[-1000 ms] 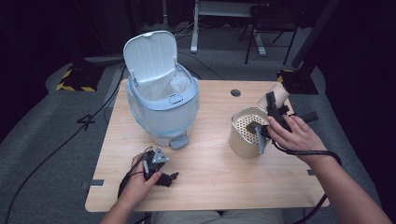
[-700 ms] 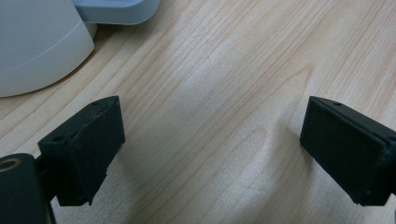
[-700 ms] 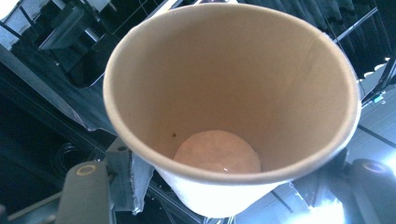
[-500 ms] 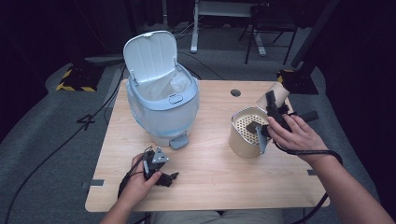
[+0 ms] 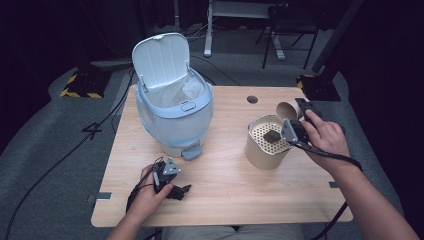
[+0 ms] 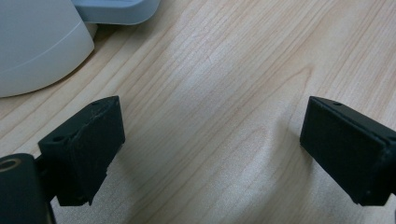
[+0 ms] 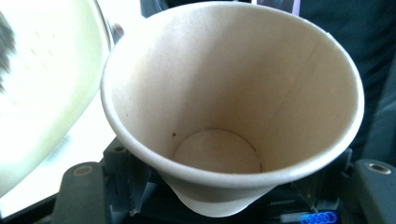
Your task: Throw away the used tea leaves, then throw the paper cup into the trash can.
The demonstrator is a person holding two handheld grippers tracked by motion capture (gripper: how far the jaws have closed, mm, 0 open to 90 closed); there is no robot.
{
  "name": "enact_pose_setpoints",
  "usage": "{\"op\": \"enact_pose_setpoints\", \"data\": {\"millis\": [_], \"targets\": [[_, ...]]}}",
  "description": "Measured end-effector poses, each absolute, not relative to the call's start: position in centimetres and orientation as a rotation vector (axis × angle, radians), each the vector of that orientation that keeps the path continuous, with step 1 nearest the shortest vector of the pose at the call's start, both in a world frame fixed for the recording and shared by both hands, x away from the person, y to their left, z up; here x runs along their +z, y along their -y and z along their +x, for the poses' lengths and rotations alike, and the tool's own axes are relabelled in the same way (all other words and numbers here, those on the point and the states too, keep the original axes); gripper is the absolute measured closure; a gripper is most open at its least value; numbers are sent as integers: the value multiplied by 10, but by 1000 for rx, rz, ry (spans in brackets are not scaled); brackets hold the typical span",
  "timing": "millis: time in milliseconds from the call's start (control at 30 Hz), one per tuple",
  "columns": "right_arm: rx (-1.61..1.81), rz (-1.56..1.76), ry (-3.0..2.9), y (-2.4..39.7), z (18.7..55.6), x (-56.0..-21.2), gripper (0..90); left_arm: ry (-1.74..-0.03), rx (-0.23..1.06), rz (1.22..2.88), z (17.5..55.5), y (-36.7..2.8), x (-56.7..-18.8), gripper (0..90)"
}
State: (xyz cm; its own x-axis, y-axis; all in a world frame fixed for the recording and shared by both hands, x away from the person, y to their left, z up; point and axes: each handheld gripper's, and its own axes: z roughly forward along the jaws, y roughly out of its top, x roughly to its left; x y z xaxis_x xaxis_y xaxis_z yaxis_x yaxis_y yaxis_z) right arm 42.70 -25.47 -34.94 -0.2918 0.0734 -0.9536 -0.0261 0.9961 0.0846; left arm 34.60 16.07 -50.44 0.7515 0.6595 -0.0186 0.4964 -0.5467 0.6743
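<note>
Right gripper view: right claw [image 7: 219, 205] grasping paper cup [image 7: 224, 93] near its base, jaws just eased slightly, cup tipped beside perforated canister [image 5: 267, 142]. Left claw [image 6: 210, 154] released, wide, resting on counter [image 6: 224, 93].

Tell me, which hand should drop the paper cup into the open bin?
Probably the right. The right gripper already has the paper cup between its fingers, beside the tan perforated container. The left gripper rests open on the table before the bin, holding nothing.

paper cup [image 7: 233, 88] | empty, tilted | base between jaws, just loosened
</note>
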Motion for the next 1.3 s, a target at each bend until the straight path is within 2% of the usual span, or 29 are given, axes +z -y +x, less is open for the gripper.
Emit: {"op": "enact_pose_setpoints", "data": {"millis": [367,400,533,700,1300], "targets": [[734,748,-2061,282,433,-335,299,-863,309,2266,346,-161,-504,71],[889,895,-2076,290,435,-332,298,-863,309,2266,346,-161,-504,71],[1058,1066,-2076,300,438,-328,298,-862,310,2267,346,-161,-504,69],[1129,1128,-2088,304,439,-328,298,-862,309,2267,347,-161,-504,65],[1203,990,-2124,279,444,-307,296,-861,307,2268,347,-161,-504,64]]}}
